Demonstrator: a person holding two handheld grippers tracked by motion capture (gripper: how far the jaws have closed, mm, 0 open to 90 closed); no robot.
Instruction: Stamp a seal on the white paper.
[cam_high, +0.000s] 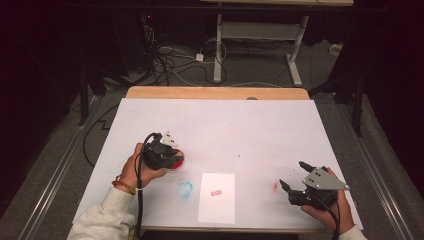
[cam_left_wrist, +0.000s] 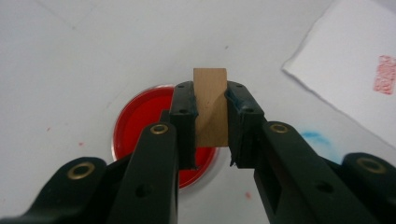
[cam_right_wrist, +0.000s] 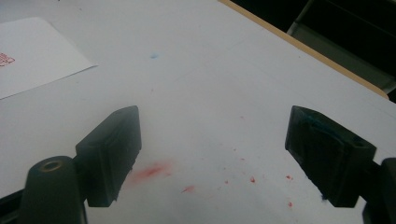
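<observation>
My left gripper (cam_left_wrist: 210, 105) is shut on a small wooden stamp block (cam_left_wrist: 210, 112), held upright between its pads. Below the block lies a round red ink pad (cam_left_wrist: 140, 119), which in the high view peeks out beside the left gripper (cam_high: 170, 155) as the ink pad (cam_high: 177, 162). Whether the block touches the ink I cannot tell. A white paper sheet (cam_high: 216, 197) with a red stamped mark (cam_high: 216, 193) lies at the front middle of the table; its corner and the mark (cam_left_wrist: 385, 74) show in the left gripper view. My right gripper (cam_high: 295, 176) stands open over the table at front right, nothing between its jaws (cam_right_wrist: 212, 154).
The table is covered by a large white sheet (cam_high: 240, 125). A blue ink ring (cam_high: 185, 189) lies left of the paper, and a red smear (cam_high: 275, 187) sits by the right gripper. Red specks (cam_right_wrist: 252, 179) dot the surface there. The wooden table edge (cam_high: 215, 93) runs along the far side.
</observation>
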